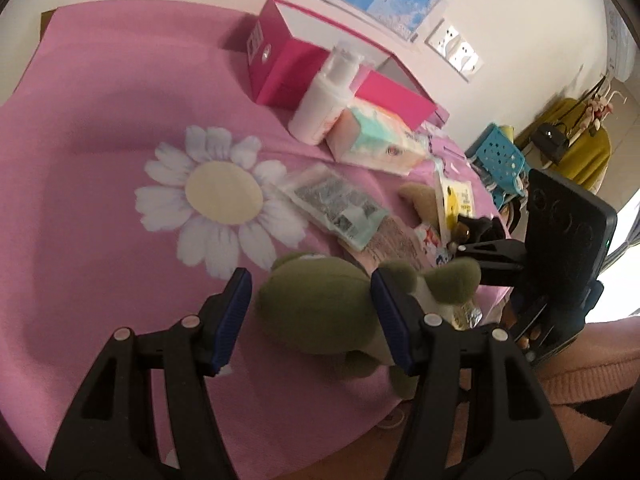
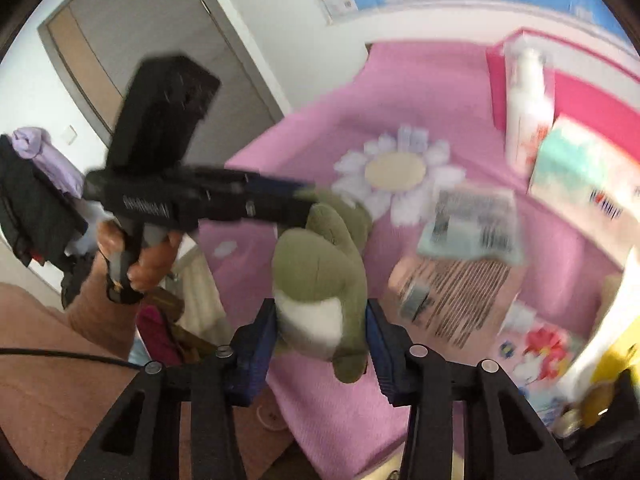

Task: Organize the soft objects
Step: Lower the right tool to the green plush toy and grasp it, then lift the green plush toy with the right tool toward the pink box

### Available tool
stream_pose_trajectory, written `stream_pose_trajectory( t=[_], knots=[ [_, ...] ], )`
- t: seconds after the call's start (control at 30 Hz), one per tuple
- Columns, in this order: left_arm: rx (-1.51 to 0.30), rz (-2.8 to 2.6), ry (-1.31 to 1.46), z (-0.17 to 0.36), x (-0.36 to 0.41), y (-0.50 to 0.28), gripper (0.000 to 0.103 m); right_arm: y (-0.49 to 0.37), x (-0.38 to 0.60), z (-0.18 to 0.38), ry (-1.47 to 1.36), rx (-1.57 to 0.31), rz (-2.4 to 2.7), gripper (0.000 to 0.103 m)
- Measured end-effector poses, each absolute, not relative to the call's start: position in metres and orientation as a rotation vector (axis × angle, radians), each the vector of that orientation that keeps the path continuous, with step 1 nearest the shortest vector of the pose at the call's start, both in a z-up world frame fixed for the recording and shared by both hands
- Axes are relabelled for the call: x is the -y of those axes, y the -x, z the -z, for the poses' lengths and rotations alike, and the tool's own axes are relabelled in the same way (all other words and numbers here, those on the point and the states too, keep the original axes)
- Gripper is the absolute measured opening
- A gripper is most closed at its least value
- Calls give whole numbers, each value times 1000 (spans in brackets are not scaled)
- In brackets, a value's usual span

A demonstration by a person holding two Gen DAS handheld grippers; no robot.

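A green plush toy (image 1: 320, 312) lies at the near edge of a pink blanket (image 1: 100, 120) that covers the bench, low in the middle of both views. In the left wrist view the left tongs (image 1: 312, 320) straddle the toy's round body: the right blue pad presses into the plush, while the left pad stands clear of it with pink cloth showing between, so these tongs are released. In the right wrist view the right tongs (image 2: 320, 344) clench the toy's (image 2: 320, 280) white-bellied lower end, both blue pads against its sides. The left tongs (image 2: 296, 196) reach in from the left of that frame, held by a hand (image 2: 140, 256).

Further up the blanket sits a printed white daisy (image 1: 224, 196). To its right lie a flat clear packet (image 1: 340, 208), a pastel tissue pack (image 1: 376, 140), a white bottle (image 1: 324, 100) and an open pink box (image 1: 288, 68), toward the upper centre. A blue basket (image 1: 500, 156) stands off the right edge.
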State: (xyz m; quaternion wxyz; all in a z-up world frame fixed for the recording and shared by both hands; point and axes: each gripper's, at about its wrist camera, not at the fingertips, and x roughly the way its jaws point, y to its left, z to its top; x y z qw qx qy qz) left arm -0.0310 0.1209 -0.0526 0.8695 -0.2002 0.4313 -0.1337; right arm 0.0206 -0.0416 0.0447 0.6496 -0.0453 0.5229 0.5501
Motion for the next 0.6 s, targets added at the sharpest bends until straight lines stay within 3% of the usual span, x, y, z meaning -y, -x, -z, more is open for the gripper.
stream_pose_trajectory(
  t=[0.3,0.6],
  knots=[
    [-823,300,488,39,-131,18,63,-64,48,-68,52,-1106,-1227,42],
    [-857,278,434,50,-134,-17,64,-119,64,-39,-94,-1248,-1149,43]
  ],
)
